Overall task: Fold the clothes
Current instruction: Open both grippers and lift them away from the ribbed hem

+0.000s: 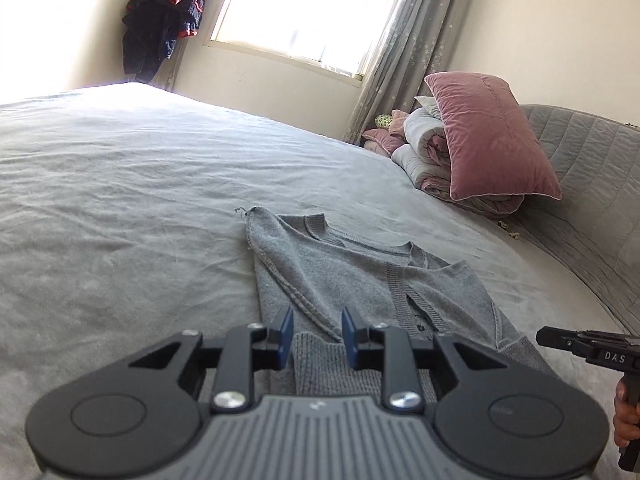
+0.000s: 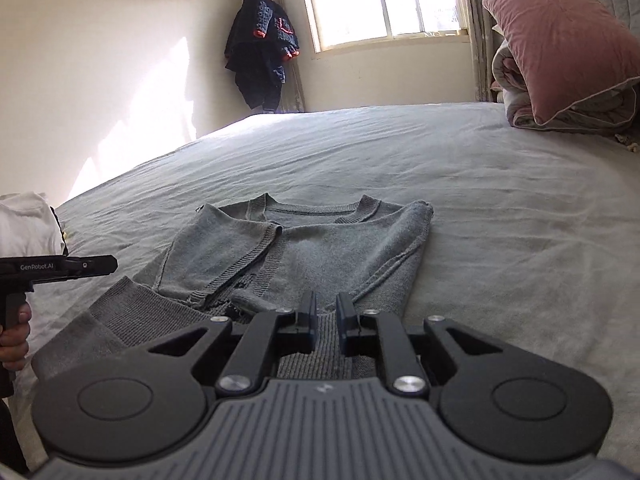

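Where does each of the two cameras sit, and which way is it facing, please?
Left wrist: rides on the left gripper, looking along its open jaws over the grey cardigan toward the window; the right gripper and its hand show at right.
Right wrist: rides on the right gripper, jaws open, looking over the same cardigan toward the window; the left gripper and hand show at left.
Shared: cardigan, bed, pink pillow, hanging dark clothes.

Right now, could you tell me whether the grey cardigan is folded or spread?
Partly folded: the grey cardigan lies flat on the bed with its sides turned inward.
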Available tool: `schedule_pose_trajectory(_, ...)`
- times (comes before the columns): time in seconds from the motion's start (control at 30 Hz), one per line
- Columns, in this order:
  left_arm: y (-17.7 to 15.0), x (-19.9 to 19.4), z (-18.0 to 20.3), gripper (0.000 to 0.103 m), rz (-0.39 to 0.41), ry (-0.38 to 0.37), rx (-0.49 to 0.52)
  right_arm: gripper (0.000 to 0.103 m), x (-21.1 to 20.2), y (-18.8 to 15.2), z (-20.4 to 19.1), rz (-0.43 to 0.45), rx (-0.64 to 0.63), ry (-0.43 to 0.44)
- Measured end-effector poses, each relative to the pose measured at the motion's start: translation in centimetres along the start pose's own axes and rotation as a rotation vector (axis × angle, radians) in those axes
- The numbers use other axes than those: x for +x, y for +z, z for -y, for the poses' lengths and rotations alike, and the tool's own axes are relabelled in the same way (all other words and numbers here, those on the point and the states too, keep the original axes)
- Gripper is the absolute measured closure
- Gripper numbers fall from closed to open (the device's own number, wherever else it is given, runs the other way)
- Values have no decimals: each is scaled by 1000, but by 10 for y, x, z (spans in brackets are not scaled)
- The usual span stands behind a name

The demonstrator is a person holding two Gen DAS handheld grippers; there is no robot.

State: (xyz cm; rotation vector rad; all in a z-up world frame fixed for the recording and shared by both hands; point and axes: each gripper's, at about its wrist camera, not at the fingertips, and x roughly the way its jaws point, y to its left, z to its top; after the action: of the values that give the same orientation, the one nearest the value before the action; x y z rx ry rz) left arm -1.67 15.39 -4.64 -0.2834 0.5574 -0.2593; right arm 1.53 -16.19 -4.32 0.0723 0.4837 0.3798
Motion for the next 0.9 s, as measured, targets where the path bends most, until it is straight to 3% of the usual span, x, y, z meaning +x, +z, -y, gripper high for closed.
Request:
schedule_pose_trajectory(0.37,-8,6,14,83,-28,18,144,90,17,-20,26,-89,-7,-26)
schedule_pose_trajectory(0.43,-9,6,17,83,-32,21,166,88,13,-18,22,-86,-24,-32)
schedule_pose_trajectory(0.47,-9,3,19,81,-31,20,171,81,10,-17,20,-85,-29,-31)
schedule_pose_trajectory(0.57,-8,-5,24,65,-27,19,184,70,2,-15,16,-80,-43,-27)
schedule_pose_trajectory(0.63,-8,-13,30,62,-24,16,210,65,-5,-14,10,-79,-67,-21)
schedule_pose_trajectory(0.9,-6,-55,54,62,-30,-40,427,64,-34,-9,-18,-113,-206,41)
